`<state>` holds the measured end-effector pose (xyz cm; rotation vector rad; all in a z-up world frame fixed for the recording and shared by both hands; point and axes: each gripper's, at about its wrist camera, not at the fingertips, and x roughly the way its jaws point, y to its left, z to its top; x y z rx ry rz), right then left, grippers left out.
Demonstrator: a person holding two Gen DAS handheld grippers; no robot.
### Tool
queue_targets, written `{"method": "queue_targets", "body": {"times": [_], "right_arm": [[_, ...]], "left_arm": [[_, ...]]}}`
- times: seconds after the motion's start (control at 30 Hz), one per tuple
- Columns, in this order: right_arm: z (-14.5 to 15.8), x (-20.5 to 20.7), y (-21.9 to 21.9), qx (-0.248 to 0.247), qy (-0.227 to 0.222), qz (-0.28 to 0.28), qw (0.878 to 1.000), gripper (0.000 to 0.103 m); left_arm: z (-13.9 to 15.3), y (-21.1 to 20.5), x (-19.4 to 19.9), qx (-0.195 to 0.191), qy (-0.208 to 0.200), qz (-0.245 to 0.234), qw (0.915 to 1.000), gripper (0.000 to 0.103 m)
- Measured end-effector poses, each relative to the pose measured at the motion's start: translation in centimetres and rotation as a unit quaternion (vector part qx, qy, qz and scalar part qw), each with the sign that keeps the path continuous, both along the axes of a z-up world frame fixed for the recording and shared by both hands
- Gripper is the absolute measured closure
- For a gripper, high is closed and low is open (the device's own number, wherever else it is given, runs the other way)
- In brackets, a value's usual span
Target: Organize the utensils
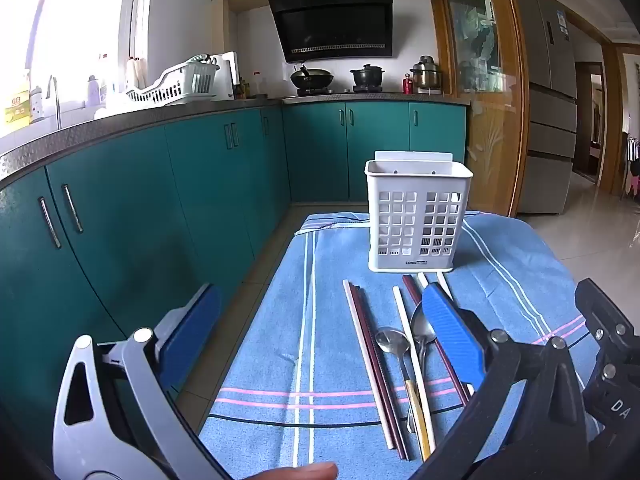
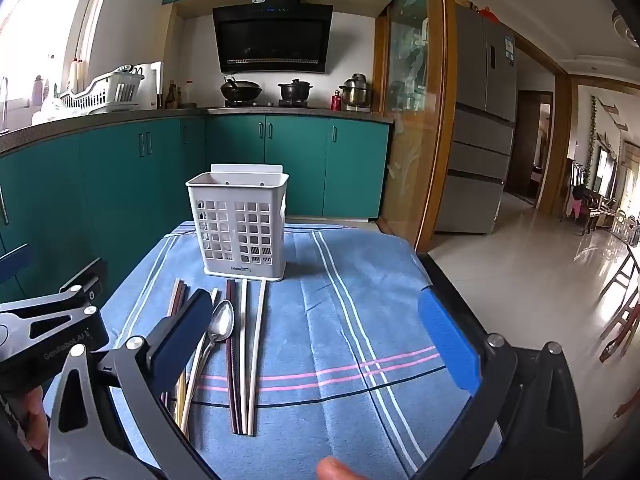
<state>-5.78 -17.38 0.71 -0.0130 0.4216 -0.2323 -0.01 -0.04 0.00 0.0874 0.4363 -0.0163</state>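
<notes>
A white slotted utensil holder stands upright at the far end of a blue striped cloth; it also shows in the right wrist view. In front of it lie several chopsticks, white and dark red, and two metal spoons. The right wrist view shows the chopsticks and one spoon. My left gripper is open and empty, above the cloth near the utensils. My right gripper is open and empty, its left finger over the utensils.
Teal kitchen cabinets run along the left and back. The cloth's left edge drops to a tiled floor. A glass door and a fridge stand to the right. The other gripper's body is at the left.
</notes>
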Motion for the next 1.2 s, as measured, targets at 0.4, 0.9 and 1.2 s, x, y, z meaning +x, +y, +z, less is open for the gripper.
{"method": "queue_targets", "body": {"times": [0.4,0.9,1.2], "right_arm": [[-0.1,0.13,0.0,0.002,-0.006,0.002,1.0,0.003],[-0.18,-0.03,0.02,0.005,-0.006,0.01,1.0,0.003],[-0.24,0.01,0.1,0.004,-0.005,0.013,1.0,0.003]], "left_arm": [[0.0,0.0,0.0,0.0,-0.002,0.001,1.0,0.003],[0.01,0.01,-0.03,-0.001,-0.003,0.001,1.0,0.003],[0.06,0.06,-0.1,-0.001,-0.003,0.001,1.0,0.003]]}}
